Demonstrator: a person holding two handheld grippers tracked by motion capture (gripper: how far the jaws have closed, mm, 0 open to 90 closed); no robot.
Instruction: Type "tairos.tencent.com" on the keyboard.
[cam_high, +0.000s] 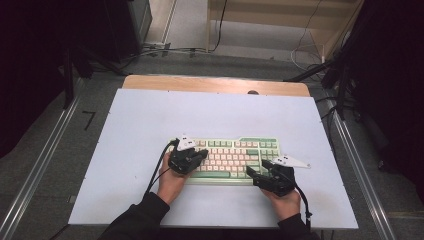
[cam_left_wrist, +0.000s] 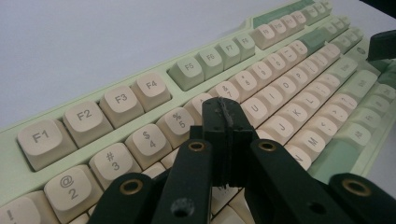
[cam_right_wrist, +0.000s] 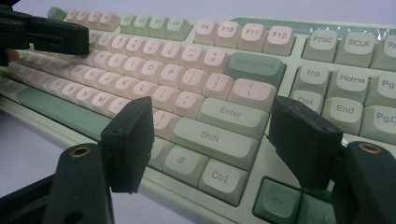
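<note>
While the keyboard (cam_high: 235, 157) lies on the white surface (cam_high: 150, 120), the left tool (cam_left_wrist: 229, 116) is clenched empty above its letter keys; the right tool (cam_right_wrist: 212, 140) stands wide apart, released, over the Shift and Enter keys.

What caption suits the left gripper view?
Shut left tongs poised over the number row of a green-and-cream keyboard, near the 6 key.
</note>
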